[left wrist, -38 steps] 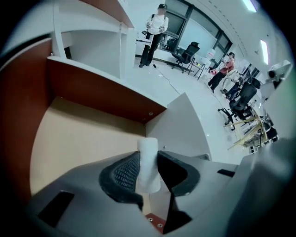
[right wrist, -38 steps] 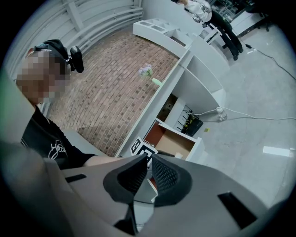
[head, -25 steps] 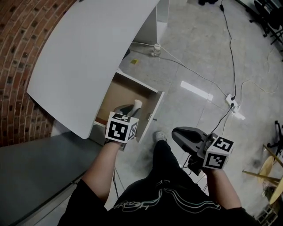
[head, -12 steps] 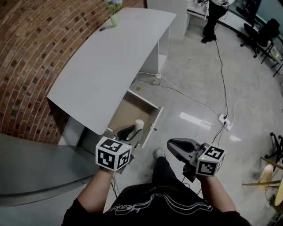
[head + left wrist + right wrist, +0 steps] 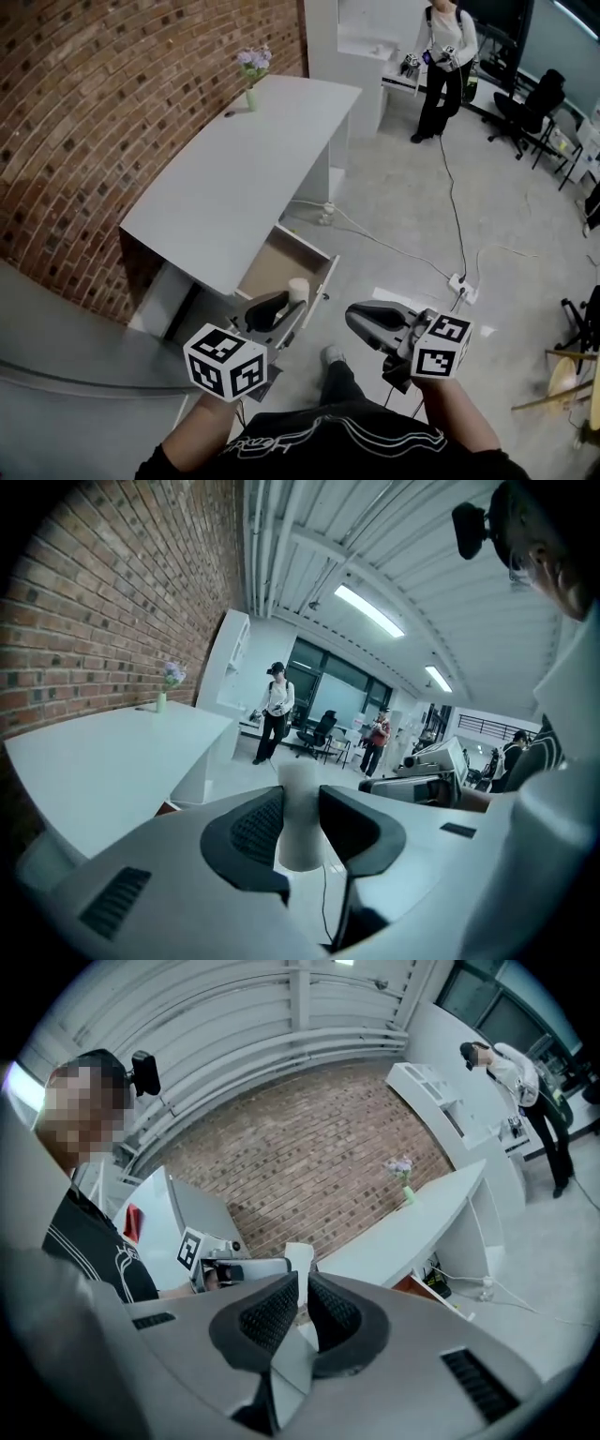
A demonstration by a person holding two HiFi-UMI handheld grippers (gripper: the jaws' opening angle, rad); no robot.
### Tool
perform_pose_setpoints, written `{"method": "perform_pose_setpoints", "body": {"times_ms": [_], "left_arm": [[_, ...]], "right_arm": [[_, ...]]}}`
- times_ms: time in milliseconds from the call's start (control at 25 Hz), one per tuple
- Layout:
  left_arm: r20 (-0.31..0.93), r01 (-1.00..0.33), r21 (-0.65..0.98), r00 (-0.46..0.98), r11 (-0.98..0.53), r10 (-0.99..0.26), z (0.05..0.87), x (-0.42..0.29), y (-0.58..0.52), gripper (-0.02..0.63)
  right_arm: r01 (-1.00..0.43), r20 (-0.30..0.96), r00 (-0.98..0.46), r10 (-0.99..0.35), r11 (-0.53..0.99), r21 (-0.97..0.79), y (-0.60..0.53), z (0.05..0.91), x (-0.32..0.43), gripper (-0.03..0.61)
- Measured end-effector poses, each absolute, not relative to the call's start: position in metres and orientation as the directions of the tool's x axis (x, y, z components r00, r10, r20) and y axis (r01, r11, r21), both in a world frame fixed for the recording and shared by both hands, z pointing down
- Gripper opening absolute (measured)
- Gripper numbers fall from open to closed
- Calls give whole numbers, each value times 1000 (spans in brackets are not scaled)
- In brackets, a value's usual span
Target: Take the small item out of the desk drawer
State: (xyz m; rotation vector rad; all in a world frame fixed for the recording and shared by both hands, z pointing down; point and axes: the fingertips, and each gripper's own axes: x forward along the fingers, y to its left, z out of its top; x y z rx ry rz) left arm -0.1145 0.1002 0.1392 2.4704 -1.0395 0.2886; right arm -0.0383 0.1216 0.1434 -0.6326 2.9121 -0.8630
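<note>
A small white cylinder stands between the jaws of my left gripper, which is shut on it and holds it in the air in front of the open desk drawer. In the left gripper view the cylinder is upright, with a dark pad pressed on each side. My right gripper hovers to the right at about the same height; its jaws are together with nothing between them. Beyond those jaws, the right gripper view shows the cylinder. The white desk runs along the brick wall.
A small vase of flowers stands at the desk's far end. A cable and power strip lie on the floor to the right. A person stands at the far side, with office chairs nearby. A grey ledge is at my left.
Both grippers have risen. The left one has carried the white cylinder up from the drawer's level, and the view now takes in much more of the room.
</note>
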Motion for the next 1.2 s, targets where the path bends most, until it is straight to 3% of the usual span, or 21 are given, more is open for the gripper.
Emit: {"method": "perform_pose_setpoints", "body": {"times_ms": [520, 1200], "left_arm": [[243, -672, 331, 739, -662, -629, 102, -117, 172, 138], [225, -653, 351, 754, -671, -617, 106, -101, 170, 138]], "right_arm": [[-410, 59, -898, -436, 781, -470, 166, 119, -45, 60], [-444, 77, -882, -464, 767, -463, 167, 126, -35, 58]]}}
